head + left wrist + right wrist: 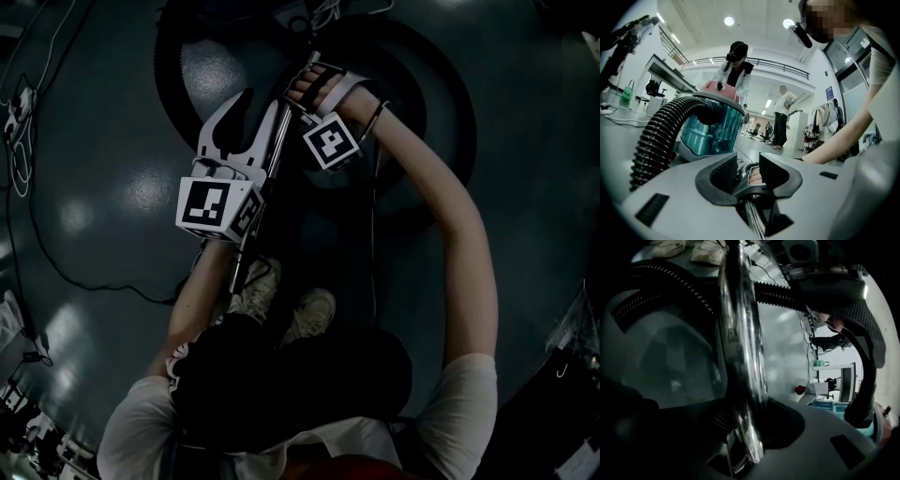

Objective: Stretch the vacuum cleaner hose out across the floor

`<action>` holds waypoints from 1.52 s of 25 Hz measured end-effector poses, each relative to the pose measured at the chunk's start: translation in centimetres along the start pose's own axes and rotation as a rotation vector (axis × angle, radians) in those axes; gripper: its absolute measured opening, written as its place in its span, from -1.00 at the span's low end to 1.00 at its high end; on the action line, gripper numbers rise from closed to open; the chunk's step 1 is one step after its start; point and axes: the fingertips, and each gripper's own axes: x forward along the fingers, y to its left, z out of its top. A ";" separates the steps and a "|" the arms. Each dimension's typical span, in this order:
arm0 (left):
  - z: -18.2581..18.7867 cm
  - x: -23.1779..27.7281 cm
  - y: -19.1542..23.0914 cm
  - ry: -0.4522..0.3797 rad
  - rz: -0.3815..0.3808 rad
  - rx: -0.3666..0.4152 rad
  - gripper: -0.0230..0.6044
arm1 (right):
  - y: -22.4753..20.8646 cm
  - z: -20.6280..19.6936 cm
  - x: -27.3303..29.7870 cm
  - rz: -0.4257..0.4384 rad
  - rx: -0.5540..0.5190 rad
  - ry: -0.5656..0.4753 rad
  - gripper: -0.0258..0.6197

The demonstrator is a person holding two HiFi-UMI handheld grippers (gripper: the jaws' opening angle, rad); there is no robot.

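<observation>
The black ribbed hose (441, 103) lies in a wide loop on the dark floor, and in the left gripper view the hose (656, 136) runs into the teal vacuum canister (712, 129). A chrome wand tube (246, 246) slants up from my shoes toward my right hand. My left gripper (261, 117) points along it, its jaws shut on the wand's dark handle piece (749, 185). Only the right gripper's marker cube (330, 141) shows from above. In its own view the right gripper (750, 437) is shut on the chrome tube (740, 348), with the hose (661, 275) curving behind.
Thin cables (37, 234) trail over the floor at the left. My shoes (309, 314) stand just below the tube's near end. Two people (736, 70) (782, 117) stand behind the canister, with desks and chairs (656, 86) further back.
</observation>
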 end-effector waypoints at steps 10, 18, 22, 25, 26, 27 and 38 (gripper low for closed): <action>3.2 -1.3 -1.5 -0.059 -0.036 0.038 -0.52 | 7.5 -16.6 -7.2 0.316 0.209 0.574 -0.44; 2.3 0.1 -4.5 -0.041 -0.124 0.048 -0.52 | 17.6 -27.7 -21.7 0.310 0.764 1.040 -0.44; 1.0 1.3 -7.0 -0.019 -0.170 0.057 -0.52 | 23.2 -30.3 -28.4 0.242 1.054 1.229 -0.44; -0.7 2.6 -9.3 0.025 -0.207 0.038 -0.52 | 26.0 -31.3 -32.0 0.163 1.226 1.314 -0.44; -1.2 3.2 -10.3 0.043 -0.232 0.045 -0.52 | 26.9 -31.5 -33.2 0.138 1.279 1.342 -0.44; -1.8 3.6 -11.2 0.062 -0.260 0.066 -0.52 | 27.8 -31.5 -34.4 0.114 1.331 1.372 -0.44; -4.3 4.8 -15.5 0.122 -0.360 0.091 -0.52 | 41.1 -26.8 -50.5 0.162 1.759 1.942 -0.43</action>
